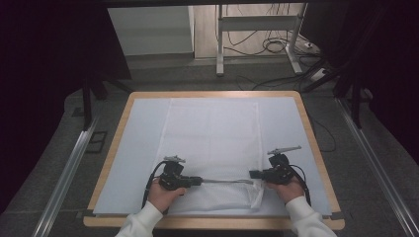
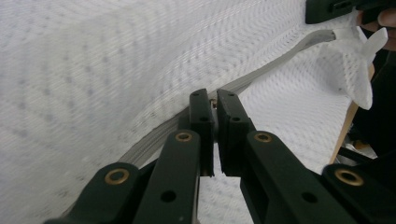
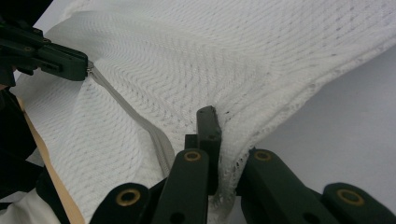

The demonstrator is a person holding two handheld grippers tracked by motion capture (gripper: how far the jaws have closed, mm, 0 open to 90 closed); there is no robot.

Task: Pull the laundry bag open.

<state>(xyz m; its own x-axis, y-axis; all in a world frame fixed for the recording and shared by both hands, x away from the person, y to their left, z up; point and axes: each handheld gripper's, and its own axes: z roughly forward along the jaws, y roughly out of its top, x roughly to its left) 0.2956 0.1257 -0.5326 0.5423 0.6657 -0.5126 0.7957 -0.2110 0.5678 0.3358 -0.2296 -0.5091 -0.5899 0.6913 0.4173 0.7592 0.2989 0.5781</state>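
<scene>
A large white mesh bag [image 1: 212, 148] of open, knitted netting lies flat on a pale blue sheet [image 1: 138, 148] that covers a wooden-edged table [image 1: 316, 143], with a grey zipper [image 1: 225, 181] running along its near edge. The left gripper [image 1: 195, 181], black with brass-coloured pivots, has its jaws pressed together on the small metal zipper pull [image 2: 214, 103]. The right gripper [image 1: 253, 174] pinches the bunched, ridged mesh at the bag's near right corner [image 3: 229, 154], pulling the zipper straight between the two tools.
</scene>
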